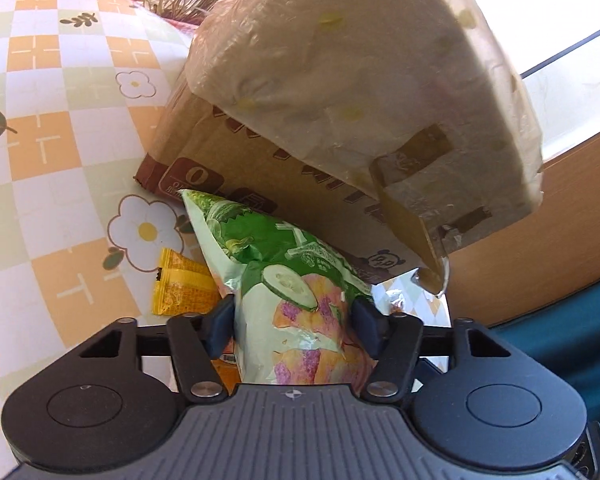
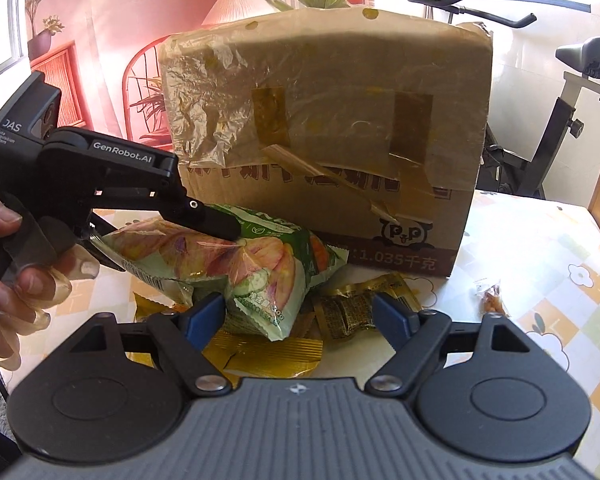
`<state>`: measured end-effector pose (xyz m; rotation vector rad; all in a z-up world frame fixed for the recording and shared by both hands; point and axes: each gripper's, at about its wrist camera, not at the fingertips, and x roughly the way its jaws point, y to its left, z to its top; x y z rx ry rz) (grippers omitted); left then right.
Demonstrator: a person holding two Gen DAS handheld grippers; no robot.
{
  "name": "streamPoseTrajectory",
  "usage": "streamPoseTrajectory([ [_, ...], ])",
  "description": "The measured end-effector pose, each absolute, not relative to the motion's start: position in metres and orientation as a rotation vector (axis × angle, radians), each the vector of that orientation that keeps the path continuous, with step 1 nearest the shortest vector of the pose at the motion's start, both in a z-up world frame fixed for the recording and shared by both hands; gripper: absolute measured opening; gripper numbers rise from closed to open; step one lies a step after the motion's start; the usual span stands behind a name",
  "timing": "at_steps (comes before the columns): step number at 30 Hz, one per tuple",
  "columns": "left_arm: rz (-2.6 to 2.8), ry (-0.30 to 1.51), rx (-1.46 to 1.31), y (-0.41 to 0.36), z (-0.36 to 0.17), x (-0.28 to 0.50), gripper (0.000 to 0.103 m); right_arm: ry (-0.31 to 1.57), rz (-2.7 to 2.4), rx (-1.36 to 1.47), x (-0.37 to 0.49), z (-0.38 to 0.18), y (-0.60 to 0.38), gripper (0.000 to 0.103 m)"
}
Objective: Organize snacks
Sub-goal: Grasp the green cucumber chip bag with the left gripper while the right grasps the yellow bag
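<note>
Your left tongs pinch the green chips bag; thin foil may slip w/ lifting. Right tongs wide, empty, near cardboard box.

chip bag: glossy printed plastic film, crinkled | cardboard box: matt brown corrugated board, wrinkled clear film and shiny yellowed tape on top | yellow sachets: ribbed glossy foil | desk: smooth patterned cover, slight sheen | left tongs: matt black plastic, bright metal pivot pins
</note>
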<state>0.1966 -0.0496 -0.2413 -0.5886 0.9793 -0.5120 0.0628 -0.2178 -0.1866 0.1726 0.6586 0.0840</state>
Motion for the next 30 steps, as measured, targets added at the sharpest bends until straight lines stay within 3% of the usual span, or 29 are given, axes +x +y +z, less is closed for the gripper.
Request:
streamPoseTrajectory([
  [14,-0.433,0.765,-0.521,-0.011,-0.175,0.142,0.049,0.614,0.153,0.151,0.045,-0.175,-0.212,0.082],
  [21,-0.351,0.685,-0.333,-0.004,-0.166,0.130,0.049,0.641,0.139,0.222,0.045,-0.180,-0.214,0.083],
  [24,-0.327,0.696,-0.284,0.000,-0.174,0.127,0.048,0.667,0.140,0.239,0.045,-0.182,-0.211,0.089],
  [27,-0.302,0.692,-0.195,0.007,-0.176,0.116,0.048,0.703,0.149,0.253,0.045,-0.185,-0.206,0.101],
  [30,-0.295,0.696,-0.157,0.013,-0.174,0.109,0.048,0.746,0.161,0.273,0.045,-0.188,-0.200,0.103],
])
